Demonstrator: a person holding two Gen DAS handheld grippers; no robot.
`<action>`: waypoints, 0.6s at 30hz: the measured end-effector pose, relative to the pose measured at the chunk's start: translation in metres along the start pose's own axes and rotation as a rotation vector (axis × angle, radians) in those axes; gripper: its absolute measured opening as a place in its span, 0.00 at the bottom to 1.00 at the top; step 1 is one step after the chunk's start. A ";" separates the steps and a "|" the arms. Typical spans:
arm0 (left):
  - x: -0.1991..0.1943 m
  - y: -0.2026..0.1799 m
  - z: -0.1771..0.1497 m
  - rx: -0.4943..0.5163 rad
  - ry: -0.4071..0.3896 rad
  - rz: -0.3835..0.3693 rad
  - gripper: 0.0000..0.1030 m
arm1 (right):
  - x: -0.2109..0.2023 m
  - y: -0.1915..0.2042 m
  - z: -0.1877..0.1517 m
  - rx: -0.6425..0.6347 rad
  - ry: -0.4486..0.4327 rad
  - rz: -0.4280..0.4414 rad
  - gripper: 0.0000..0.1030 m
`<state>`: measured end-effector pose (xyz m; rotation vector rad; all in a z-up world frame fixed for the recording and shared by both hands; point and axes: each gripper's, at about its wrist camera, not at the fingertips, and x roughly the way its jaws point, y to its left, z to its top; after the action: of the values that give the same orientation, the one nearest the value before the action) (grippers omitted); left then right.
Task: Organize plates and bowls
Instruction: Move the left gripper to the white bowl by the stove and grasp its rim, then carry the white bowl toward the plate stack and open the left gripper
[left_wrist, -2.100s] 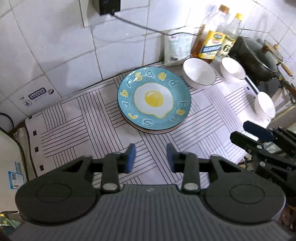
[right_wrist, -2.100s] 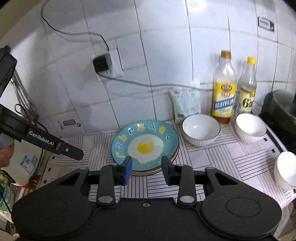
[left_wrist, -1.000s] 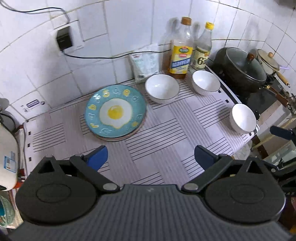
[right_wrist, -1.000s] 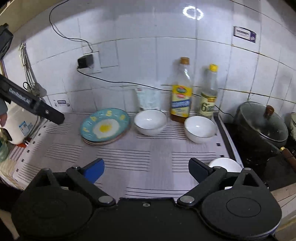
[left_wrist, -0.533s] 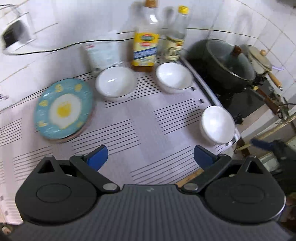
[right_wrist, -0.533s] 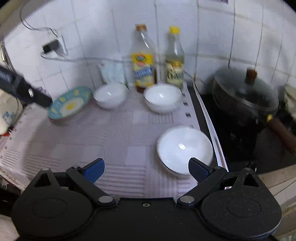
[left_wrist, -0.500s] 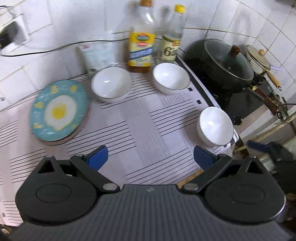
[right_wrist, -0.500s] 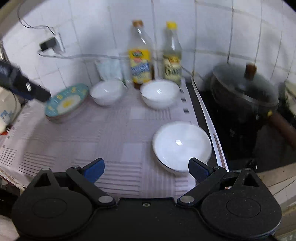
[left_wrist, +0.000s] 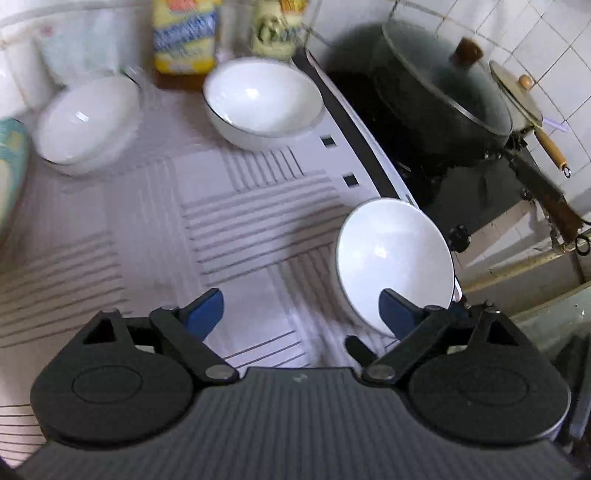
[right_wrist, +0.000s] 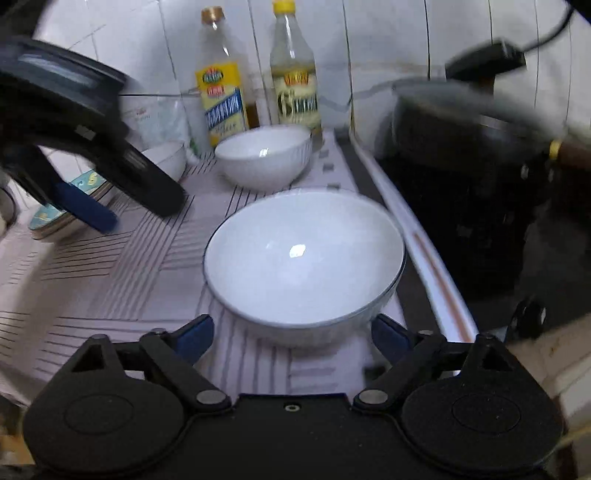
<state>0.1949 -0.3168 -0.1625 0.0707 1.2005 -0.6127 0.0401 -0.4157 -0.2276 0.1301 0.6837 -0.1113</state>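
Three white bowls (left_wrist: 393, 254) and, seemingly, one stack of plates (right_wrist: 66, 212)

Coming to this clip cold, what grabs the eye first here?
The near white bowl fills the right wrist view, sitting at the striped mat's edge beside the stove, with the right gripper open just short of it. Behind it stand a second white bowl and two bottles; a dark lidded pot looms on the right.

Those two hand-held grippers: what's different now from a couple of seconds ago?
Both swung from the blue egg plate toward the nearest white bowl. Both opened wide; the left hand-held gripper has just been closing slightly, with nothing gripped. The right hand-held gripper frames the bowl. Dishes haven't moved.
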 end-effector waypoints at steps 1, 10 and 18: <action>0.009 -0.001 0.000 -0.003 0.006 -0.009 0.84 | 0.002 -0.001 -0.002 -0.021 -0.028 -0.012 0.95; 0.048 -0.011 -0.004 0.000 0.035 -0.073 0.32 | 0.017 -0.007 -0.008 -0.024 -0.093 -0.015 0.95; 0.049 -0.014 -0.007 0.010 0.023 -0.088 0.16 | 0.018 -0.002 -0.009 -0.014 -0.102 -0.021 0.96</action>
<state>0.1929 -0.3454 -0.2048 0.0334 1.2282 -0.6969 0.0486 -0.4176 -0.2460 0.1035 0.5842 -0.1320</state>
